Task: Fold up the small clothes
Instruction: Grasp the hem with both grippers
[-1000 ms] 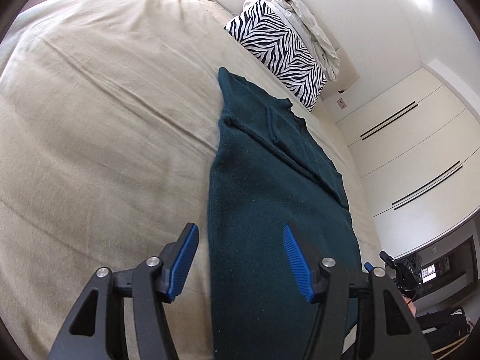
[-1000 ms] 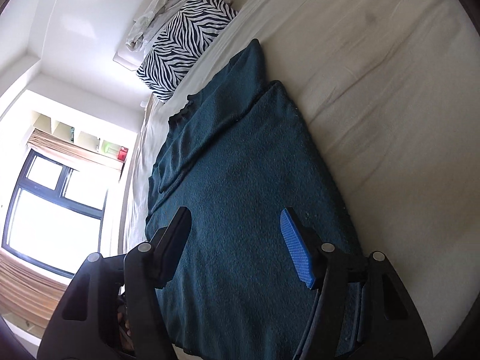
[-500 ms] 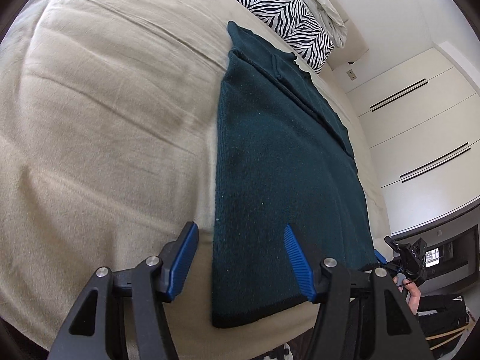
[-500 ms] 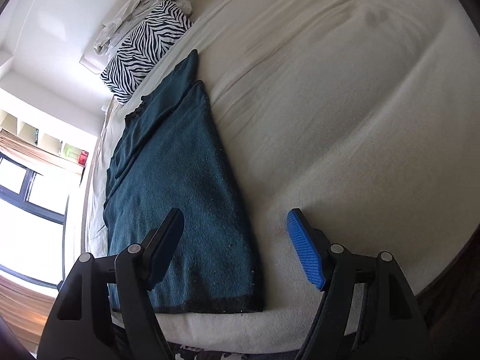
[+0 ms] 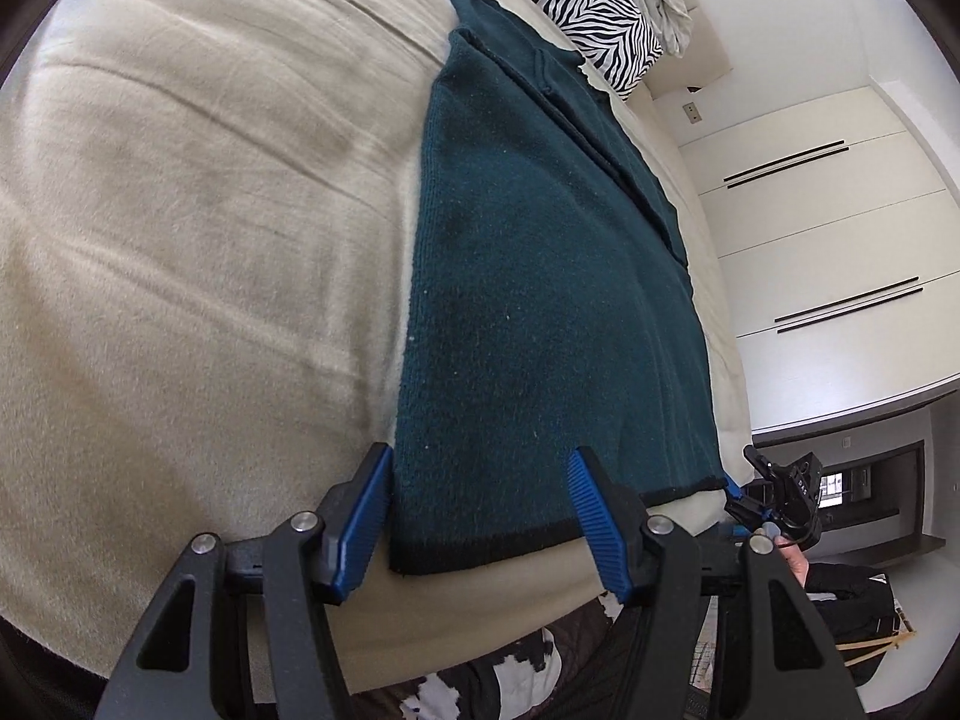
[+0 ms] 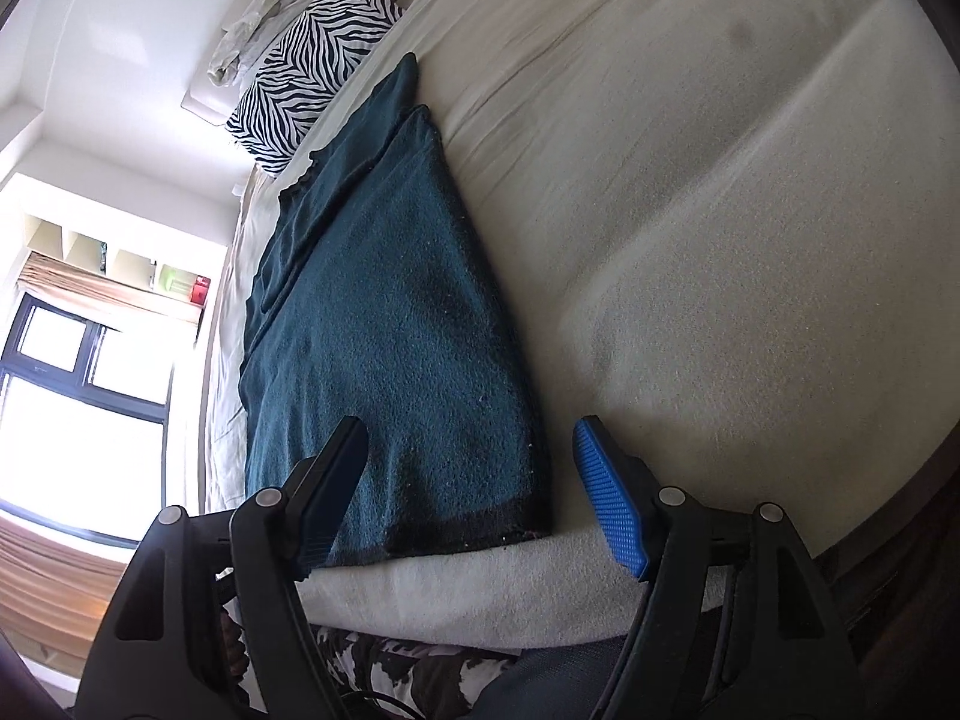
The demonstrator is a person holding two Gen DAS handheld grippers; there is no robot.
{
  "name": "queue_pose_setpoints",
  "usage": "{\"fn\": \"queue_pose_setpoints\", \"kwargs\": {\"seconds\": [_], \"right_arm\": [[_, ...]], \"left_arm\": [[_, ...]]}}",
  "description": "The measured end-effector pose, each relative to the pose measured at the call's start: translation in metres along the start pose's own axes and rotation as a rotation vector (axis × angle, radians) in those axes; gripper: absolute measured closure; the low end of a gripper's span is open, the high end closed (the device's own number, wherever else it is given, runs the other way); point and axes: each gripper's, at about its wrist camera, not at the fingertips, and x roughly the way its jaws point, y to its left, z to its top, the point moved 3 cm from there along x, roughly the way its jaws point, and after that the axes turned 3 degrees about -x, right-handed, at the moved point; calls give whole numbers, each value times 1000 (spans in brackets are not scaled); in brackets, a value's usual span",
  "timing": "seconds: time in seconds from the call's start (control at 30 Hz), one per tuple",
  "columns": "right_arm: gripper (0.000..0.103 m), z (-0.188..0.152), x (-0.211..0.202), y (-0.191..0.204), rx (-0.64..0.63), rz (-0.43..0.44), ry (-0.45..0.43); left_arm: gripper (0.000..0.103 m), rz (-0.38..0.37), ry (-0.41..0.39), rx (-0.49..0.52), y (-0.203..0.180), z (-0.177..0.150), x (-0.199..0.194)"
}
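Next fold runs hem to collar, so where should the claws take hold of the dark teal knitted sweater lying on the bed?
Grip the dark teal knitted sweater at its two near hem corners, coming from the foot of the beige bed. The black-trimmed hem lies flat along the mattress edge, and the open left claw and right claw each straddle a corner.

Bright daylight from blown-out window point(image 6: 78, 396); soft shadows; strong fisheye bending, dark vignette at corners; focus sharp.
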Motion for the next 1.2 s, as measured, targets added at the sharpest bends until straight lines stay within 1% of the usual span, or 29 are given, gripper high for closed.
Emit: {"fn": "queue_pose_setpoints", "kwargs": {"seconds": [0.07, 0.13, 0.23, 0.27, 0.33, 0.37, 0.7, 0.77, 0.8, 0.83, 0.87, 0.9, 1.0, 1.03, 1.07, 1.13, 1.2], "right_arm": [[35, -1, -1, 0, 4, 1, 1], [36, -1, -1, 0, 11, 2, 0], [37, -1, -3, -2, 24, 5, 0], [37, -1, -5, -3, 27, 6, 0], [40, -1, -5, -5, 34, 3, 4], [42, -1, -5, -5, 36, -1, 8], [48, -4, -1, -8, 42, 6, 48], [55, -3, 3, -8, 39, 2, 60], [57, -3, 5, -8, 38, 0, 67], [60, -2, 8, -8, 35, -1, 74], [66, -2, 10, -8, 30, -4, 80], [69, -1, 13, -7, 26, -13, 84], [79, -1, 14, -7, 26, -19, 77], [89, -2, 14, -8, 25, -26, 75], [95, -4, 15, -9, 23, -33, 78], [96, -7, 14, -9, 20, -34, 70], [97, -9, 11, -6, 13, -27, 57]], "left_arm": [[45, -2, 8, -9, 1, 0, 2], [53, 3, 11, -17, 2, 3, 4], [62, -6, 13, -35, 8, 4, 3], [64, -10, 14, -41, 10, 5, 3], [71, -7, 16, -46, 12, 5, 2], [72, -4, 18, -46, 12, 5, 2], [72, -3, 34, -33, 7, 3, 4], [75, 1, 29, -36, 7, 3, 4], [81, 10, 28, -36, 8, 4, 4], [85, 17, 27, -37, 10, 4, 4], [88, 14, 25, -42, 11, 3, 4], [91, 9, 23, -47, 13, 3, 4], [92, 5, 6, -49, 13, 1, 2], [93, 4, -1, -48, 13, 0, 1], [93, -1, -6, -49, 13, 0, 0], [93, -21, -16, -58, 13, -1, -4], [93, -62, -26, -80, 14, 0, -8]]}}
